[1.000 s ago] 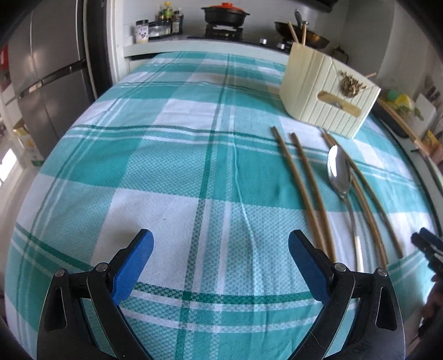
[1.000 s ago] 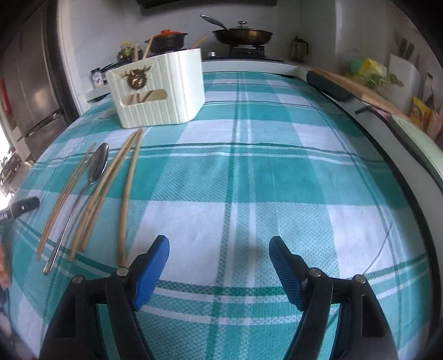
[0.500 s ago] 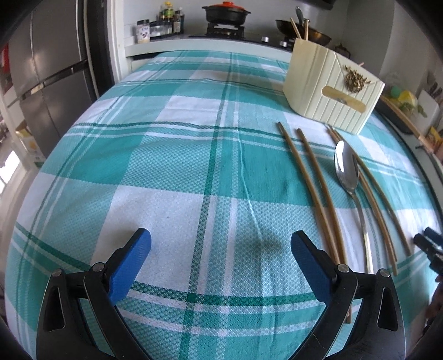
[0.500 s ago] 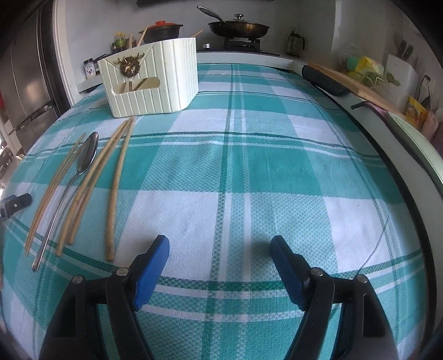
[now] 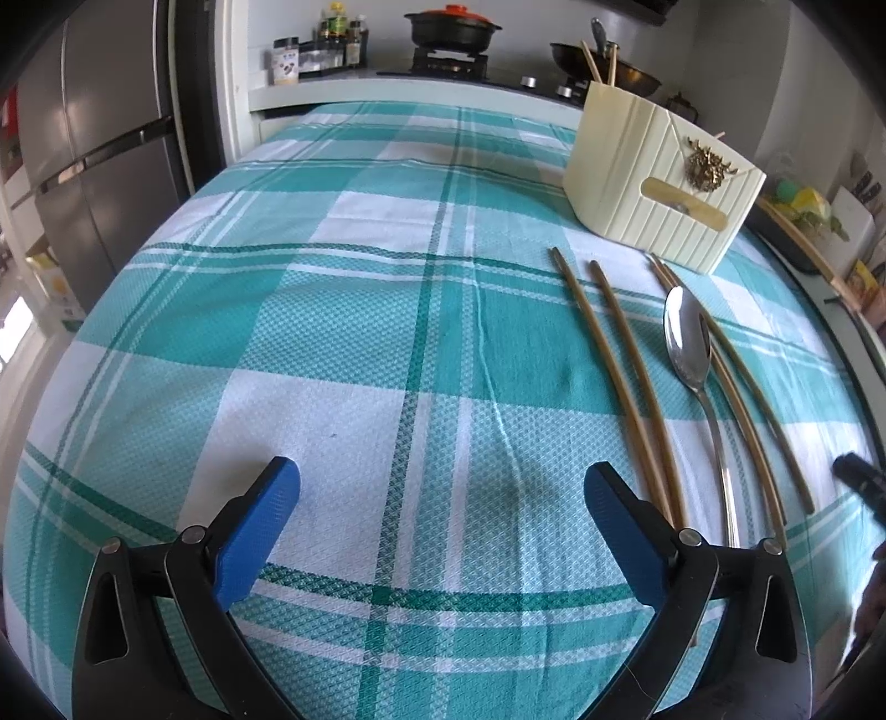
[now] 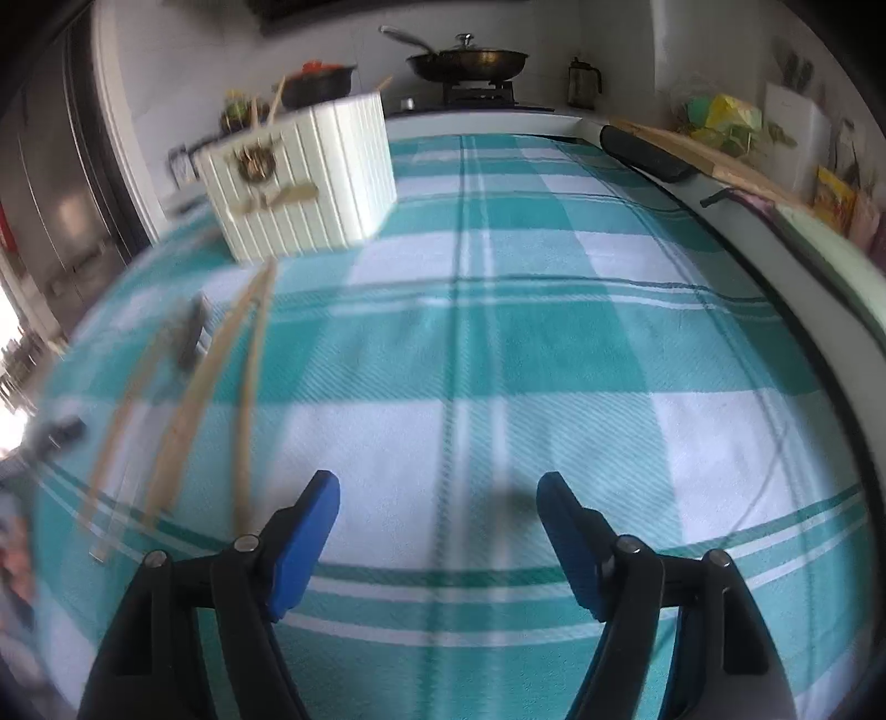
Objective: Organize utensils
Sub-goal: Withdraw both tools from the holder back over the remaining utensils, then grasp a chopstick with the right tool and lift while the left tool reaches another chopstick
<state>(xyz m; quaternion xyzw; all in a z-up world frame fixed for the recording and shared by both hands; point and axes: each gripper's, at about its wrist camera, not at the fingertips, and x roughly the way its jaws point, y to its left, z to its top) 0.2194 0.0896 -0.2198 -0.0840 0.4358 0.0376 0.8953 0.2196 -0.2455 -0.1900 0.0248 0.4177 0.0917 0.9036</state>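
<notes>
Several wooden chopsticks (image 5: pixel 626 354) and a metal spoon (image 5: pixel 688 343) lie side by side on the teal checked tablecloth (image 5: pixel 387 310), in front of a cream ribbed utensil holder (image 5: pixel 659 183) that has chopsticks standing in it. My left gripper (image 5: pixel 440 498) is open and empty, left of the chopsticks. My right gripper (image 6: pixel 437 509) is open and empty, right of the chopsticks (image 6: pixel 221 365). The right wrist view is blurred; the holder (image 6: pixel 299 188) stands far left and the spoon (image 6: pixel 191 332) is smeared.
A stove with a black pot (image 5: pixel 451 27) and a pan (image 6: pixel 465 58) stands behind the table. A fridge (image 5: pixel 94 144) is at the left. A wooden board (image 6: pixel 698 149) and bags sit on the counter to the right.
Both grippers have moved forward over the cloth toward the holder. The right wrist view is now blurred by motion and has swung. Both grippers stay open.
</notes>
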